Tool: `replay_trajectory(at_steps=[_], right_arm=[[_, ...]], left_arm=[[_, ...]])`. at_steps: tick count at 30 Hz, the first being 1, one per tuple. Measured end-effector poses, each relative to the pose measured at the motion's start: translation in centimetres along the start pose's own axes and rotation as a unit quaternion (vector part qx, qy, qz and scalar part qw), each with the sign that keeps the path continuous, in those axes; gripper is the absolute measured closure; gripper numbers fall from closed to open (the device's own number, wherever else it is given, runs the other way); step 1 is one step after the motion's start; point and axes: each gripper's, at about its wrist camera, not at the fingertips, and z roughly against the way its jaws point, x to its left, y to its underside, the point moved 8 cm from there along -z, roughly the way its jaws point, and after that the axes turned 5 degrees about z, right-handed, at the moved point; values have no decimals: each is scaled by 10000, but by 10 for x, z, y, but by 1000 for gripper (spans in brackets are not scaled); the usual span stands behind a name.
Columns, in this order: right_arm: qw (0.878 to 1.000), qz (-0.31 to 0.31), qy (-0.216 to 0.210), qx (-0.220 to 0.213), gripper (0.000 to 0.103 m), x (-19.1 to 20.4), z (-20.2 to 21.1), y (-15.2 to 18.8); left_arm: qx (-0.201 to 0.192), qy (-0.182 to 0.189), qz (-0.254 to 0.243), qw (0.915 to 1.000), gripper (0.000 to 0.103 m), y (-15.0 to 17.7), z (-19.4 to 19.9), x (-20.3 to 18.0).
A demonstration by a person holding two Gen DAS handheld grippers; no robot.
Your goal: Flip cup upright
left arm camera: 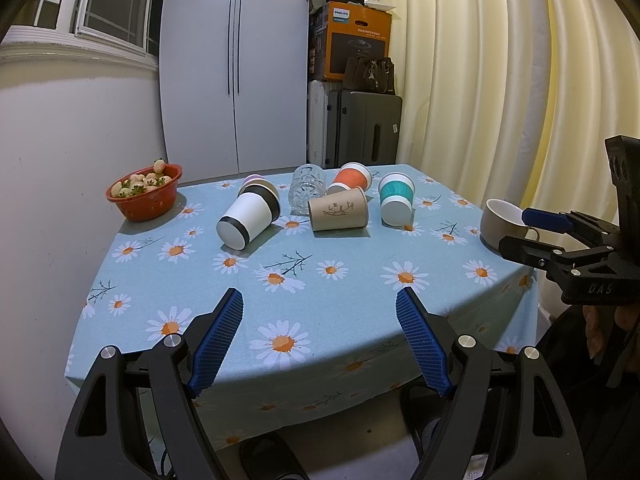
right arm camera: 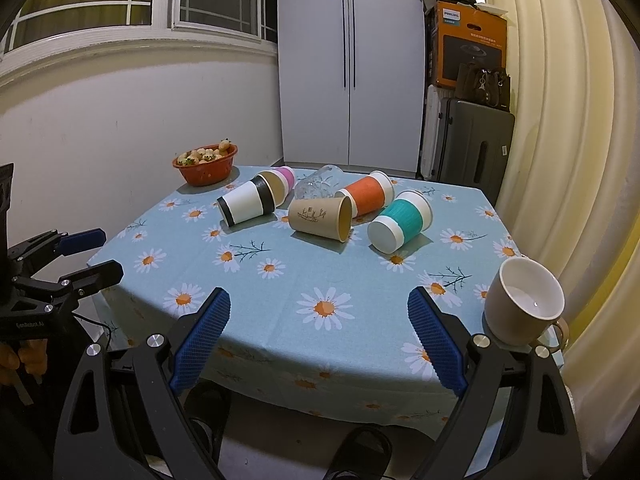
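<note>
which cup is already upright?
The beige mug at the table's right front edge: it stands on its base, mouth up. The paper cups, such as the teal-banded cup and brown cup, lie on their sides.

A daisy-print tablecloth (right arm camera: pixel 360 280) bears tipped cups (right arm camera: pixel 322 218), a bowl (right arm camera: pixel 205 168), a mug (right arm camera: pixel 520 308).

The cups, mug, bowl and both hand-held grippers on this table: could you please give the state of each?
White-black cup: on its side.
Pink cup: on its side.
Glass: on its side.
Orange cup: on its side.
Brown paper cup: on its side.
Teal cup: on its side.
Mug: upright, empty.
Red bowl: upright, holding fruit.
Left hand-held gripper: open, empty.
Right hand-held gripper: open, empty.
</note>
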Motion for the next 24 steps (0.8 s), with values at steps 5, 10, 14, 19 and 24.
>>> replay_trajectory(at_steps=[5, 10, 14, 19, 24], right_arm=[[10000, 0, 11, 12, 14, 0, -1, 0], [10000, 1, 11, 22, 14, 1, -1, 0], [10000, 3, 15, 25, 14, 0, -1, 0], [10000, 21, 12, 48, 14, 1, 0, 1], [9997, -93, -16, 210, 14, 0, -9, 1]], left_arm=[[-1, 5, -7, 10000, 26, 0, 1, 0], [-3, -1, 6, 10000, 26, 0, 2, -1], [6, 2, 16, 10000, 26, 0, 2, -2], [39, 37, 56, 10000, 26, 0, 1, -2], [115, 92, 78, 9999, 26, -1, -2, -2]])
